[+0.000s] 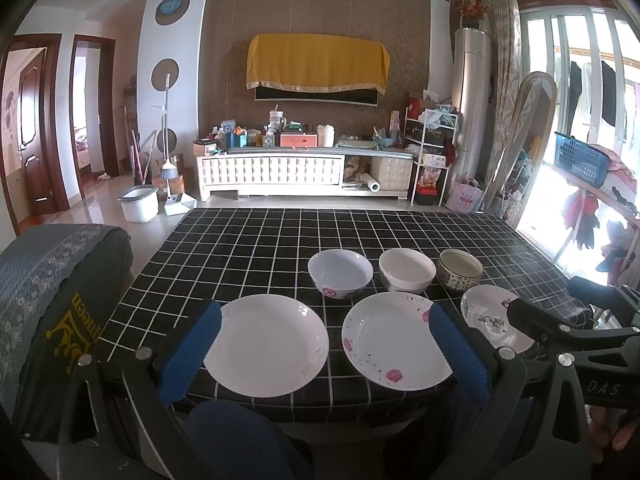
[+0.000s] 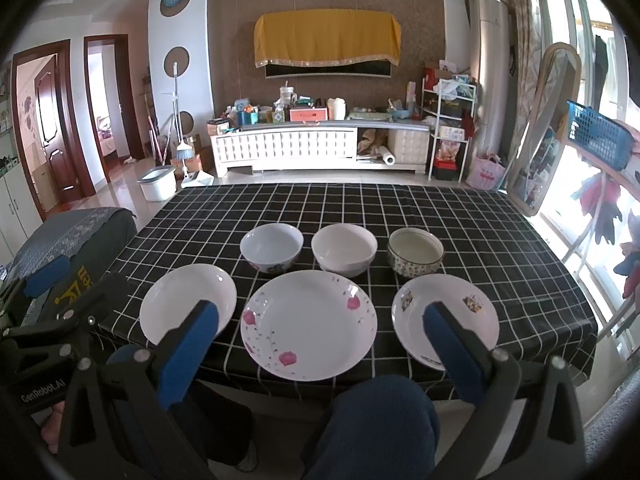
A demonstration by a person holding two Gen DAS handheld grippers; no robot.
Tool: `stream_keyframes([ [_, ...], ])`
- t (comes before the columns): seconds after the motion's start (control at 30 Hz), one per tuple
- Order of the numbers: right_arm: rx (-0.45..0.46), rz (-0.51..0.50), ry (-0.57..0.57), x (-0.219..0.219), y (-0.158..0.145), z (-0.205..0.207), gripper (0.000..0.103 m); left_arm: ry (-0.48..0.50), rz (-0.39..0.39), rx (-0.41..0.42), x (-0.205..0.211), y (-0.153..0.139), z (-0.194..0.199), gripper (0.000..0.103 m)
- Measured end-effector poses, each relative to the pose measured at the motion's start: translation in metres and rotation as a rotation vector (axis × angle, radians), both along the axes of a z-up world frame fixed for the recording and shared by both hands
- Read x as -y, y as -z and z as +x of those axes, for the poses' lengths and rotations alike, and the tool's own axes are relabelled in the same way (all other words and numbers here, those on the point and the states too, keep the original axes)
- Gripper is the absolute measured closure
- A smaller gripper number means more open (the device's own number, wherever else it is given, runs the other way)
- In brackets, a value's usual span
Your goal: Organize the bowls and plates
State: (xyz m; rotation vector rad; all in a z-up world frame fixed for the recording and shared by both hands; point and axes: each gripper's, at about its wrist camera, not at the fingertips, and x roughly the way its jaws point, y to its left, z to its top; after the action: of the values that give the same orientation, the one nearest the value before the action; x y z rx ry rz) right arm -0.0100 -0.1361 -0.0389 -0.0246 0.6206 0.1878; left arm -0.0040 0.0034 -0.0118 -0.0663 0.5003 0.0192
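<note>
Both grippers, left gripper (image 1: 326, 344) and right gripper (image 2: 322, 338), are held wide open and empty above the near table edge. Three plates (image 2: 308, 324) are laid along the checked tablecloth (image 2: 500, 240), with three bowls (image 2: 344, 250) lined up just behind them.

- "GenRobot.AI" in white on the black body of the left gripper (image 2: 40, 394), seen at the right wrist view's lower left.
- "DAS" on the black body of the right gripper (image 1: 604, 389).
- Gold lettering on the dark cover (image 1: 76, 324) is unreadable.
</note>
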Motion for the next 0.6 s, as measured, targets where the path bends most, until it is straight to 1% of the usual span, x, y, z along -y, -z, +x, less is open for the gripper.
stream_keyframes([
  [0.6, -0.017, 0.011, -0.012, 0.0010, 0.0004, 0.0006, 0.000, 0.005, -0.013, -0.012, -0.0018, -0.0009, 0.0038, 0.000],
])
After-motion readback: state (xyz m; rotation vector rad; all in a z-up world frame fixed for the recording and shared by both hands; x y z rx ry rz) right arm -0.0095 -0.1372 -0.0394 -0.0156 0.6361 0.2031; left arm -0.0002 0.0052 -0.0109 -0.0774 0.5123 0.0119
